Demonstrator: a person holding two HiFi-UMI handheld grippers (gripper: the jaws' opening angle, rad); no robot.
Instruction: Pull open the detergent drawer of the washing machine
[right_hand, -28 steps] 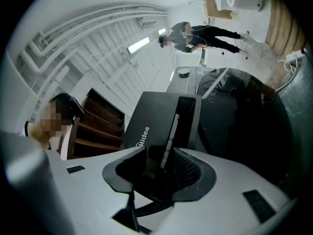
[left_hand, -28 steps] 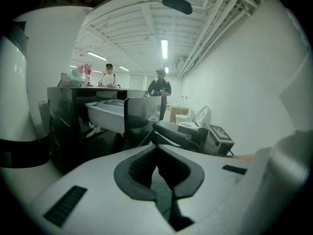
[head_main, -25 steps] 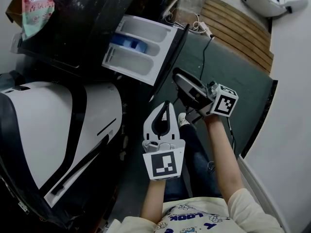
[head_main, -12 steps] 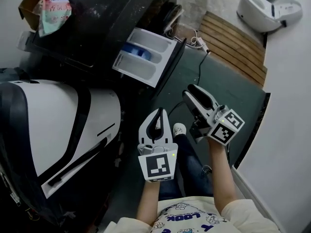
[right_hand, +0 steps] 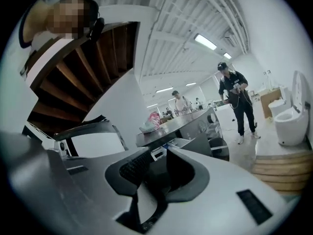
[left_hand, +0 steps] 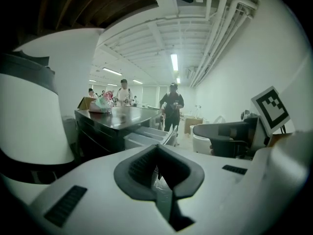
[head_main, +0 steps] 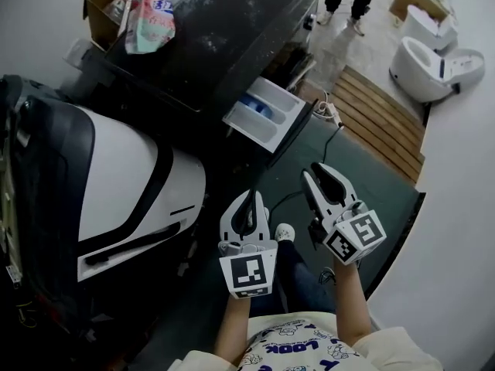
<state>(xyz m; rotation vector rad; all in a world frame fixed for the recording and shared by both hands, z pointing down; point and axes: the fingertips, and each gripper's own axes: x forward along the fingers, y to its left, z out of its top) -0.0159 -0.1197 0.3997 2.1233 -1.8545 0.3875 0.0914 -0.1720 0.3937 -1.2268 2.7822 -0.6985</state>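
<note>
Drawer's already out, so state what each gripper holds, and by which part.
Nothing is held: left gripper shut and empty; right gripper jaws closing on nothing.

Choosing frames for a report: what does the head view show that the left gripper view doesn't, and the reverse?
Head view only: the blue insert inside the drawer, seen from above, and wooden slats. Left gripper view only: the ceiling with its lights and pipes. Both: the drawer pulled out, the dark washer top and the pink bag on it.
</note>
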